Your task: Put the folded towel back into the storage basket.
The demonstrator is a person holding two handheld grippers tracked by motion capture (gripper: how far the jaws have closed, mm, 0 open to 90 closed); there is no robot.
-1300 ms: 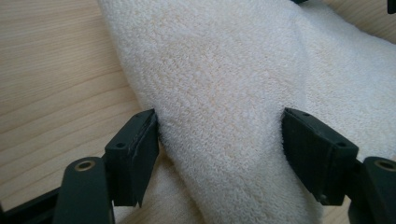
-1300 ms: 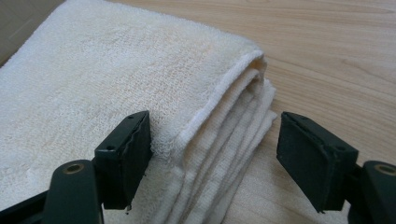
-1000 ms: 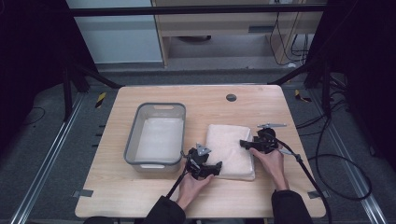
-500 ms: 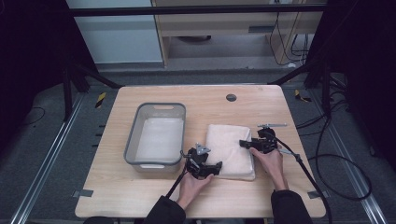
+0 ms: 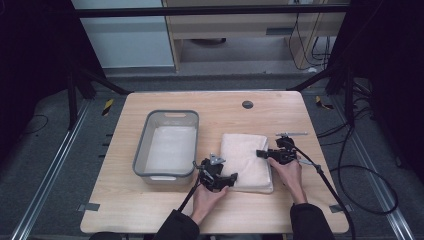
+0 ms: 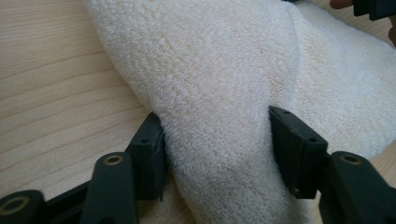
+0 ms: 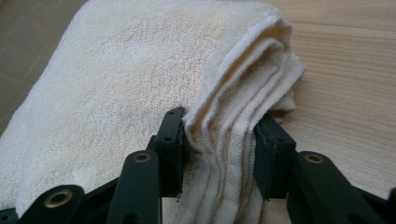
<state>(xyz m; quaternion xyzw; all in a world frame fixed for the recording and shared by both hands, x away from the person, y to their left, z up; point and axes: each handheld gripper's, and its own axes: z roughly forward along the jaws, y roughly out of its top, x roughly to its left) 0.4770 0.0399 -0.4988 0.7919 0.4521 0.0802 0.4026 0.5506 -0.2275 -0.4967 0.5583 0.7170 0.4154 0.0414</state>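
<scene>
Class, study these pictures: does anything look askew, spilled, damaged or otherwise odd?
Nothing stands out. The folded cream terry towel lies squarely on the wooden table beside the grey plastic tub; the left gripper and right gripper pinch its edges.

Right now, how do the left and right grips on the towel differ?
The left gripper pinches the towel at its near left corner; the right gripper clamps its right edge, farther up. The left jaws squeeze a thick rounded bunch; the right jaws bite stacked folded layers edge-on. Both have just been closing, with towel between the pads, which press on it.
</scene>
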